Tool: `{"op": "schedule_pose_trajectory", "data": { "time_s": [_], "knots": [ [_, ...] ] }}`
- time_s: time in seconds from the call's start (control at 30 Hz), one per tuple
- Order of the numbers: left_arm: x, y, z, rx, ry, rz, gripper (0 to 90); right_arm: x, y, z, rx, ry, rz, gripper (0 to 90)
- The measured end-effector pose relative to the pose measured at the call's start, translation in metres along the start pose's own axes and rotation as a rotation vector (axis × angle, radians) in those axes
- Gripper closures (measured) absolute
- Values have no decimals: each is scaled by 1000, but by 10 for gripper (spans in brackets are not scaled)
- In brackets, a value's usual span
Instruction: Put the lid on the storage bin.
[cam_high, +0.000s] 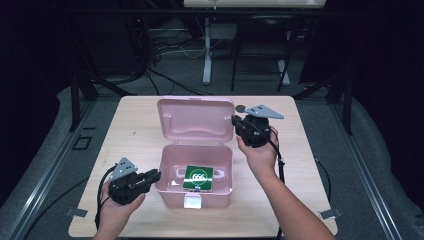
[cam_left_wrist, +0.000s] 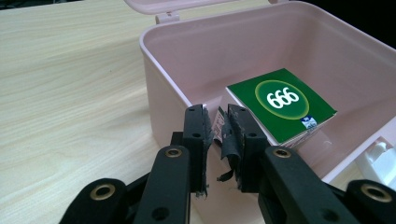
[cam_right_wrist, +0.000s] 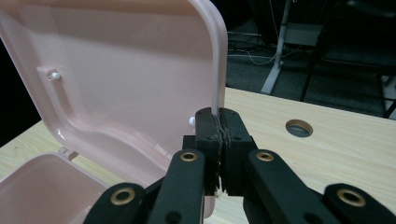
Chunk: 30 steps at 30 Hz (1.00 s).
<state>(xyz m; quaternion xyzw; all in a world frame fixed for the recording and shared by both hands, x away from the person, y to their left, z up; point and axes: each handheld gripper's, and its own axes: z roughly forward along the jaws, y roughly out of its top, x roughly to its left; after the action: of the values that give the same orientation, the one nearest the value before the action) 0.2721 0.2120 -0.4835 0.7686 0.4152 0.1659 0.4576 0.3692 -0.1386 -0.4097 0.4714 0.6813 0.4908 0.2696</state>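
High view: pink box (cam_high: 195, 192) at middle of wooden counter (cam_high: 135, 150), lid (cam_high: 196, 122) raised upright behind it. Green packet (cam_high: 198, 178) marked 666 lying flat on box floor, toward front. White latch at front wall of box. Left claw (cam_high: 156, 175) held level at left wall of box, tips at rim, grey three-cornered plate on top, cable trailing back along hand. Right claw (cam_high: 235, 120) at right edge of raised lid, hand (cam_high: 260, 152) wrapped round its body, forearm running in from bottom right. Dark floor, cables and desk legs beyond counter

Left gripper view: left claw (cam_left_wrist: 218, 122) clamped narrow on near wall of pink box (cam_left_wrist: 159, 65), one jaw outside, other inside, worn grey pads pressed to plastic. Green packet (cam_left_wrist: 280, 105) just beyond inside jaw, flat on box floor, one corner near tips, white 666 in lighter green ring facing up. Pale wood of counter (cam_left_wrist: 70, 93) to left, lid hinge at top edge

Right gripper view: right claw (cam_right_wrist: 219, 121) pinched tight on thin outer edge of lid (cam_right_wrist: 116, 70), pads nearly meeting with plastic rim between. Lid standing upright, inner face toward camera, small white pegs on it. Corner of open box (cam_right_wrist: 42, 186) at lower left. Round hole (cam_right_wrist: 299, 128) in counter (cam_right_wrist: 327, 149) to right of claw, desk legs and cables on floor behind
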Motion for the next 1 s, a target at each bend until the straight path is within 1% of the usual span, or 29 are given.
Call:
{"op": "schedule_pose_trajectory", "data": {
  "time_s": [0.03, 0.13, 0.23, 0.47, 0.6, 0.73, 0.8, 0.83, 0.87, 0.9, 0.97, 1.0],
  "knots": [
    [0, 0, -1, -1, 0, 1, 783, 3, -1, -3, -3, -2, -20, 876],
    [0, -1, -1, -2, -6, -1, 782, 5, -2, -6, -5, -1, -28, 876],
    [1, -2, -2, -2, -14, -7, 779, 6, -8, -12, -24, 2, -48, 876],
    [0, -2, -2, -6, -8, -6, 778, 12, -14, -23, -34, 8, -60, 868],
    [0, -2, -2, -7, -9, -5, 778, 13, -23, -29, -61, 17, -35, 862],
    [0, -2, -2, -6, -11, -4, 778, 16, -24, -33, -59, 17, -34, 861],
    [0, -2, -2, -8, -11, -5, 778, 18, -25, -33, -60, 8, -45, 861],
    [0, -2, -2, -8, -11, -5, 778, 17, -26, -33, -69, 9, -31, 859],
    [0, -2, -2, -8, -11, -5, 779, 17, -26, -33, -69, 9, -31, 859],
    [0, -2, -2, -6, -13, -5, 779, 15, -28, -34, -74, 23, -7, 855],
    [0, -2, -2, -6, -13, -6, 778, 14, -29, -34, -77, 37, 23, 852],
    [0, -2, -2, -5, -13, -5, 778, 14, -29, -34, -77, 37, 23, 852]
  ]
}}
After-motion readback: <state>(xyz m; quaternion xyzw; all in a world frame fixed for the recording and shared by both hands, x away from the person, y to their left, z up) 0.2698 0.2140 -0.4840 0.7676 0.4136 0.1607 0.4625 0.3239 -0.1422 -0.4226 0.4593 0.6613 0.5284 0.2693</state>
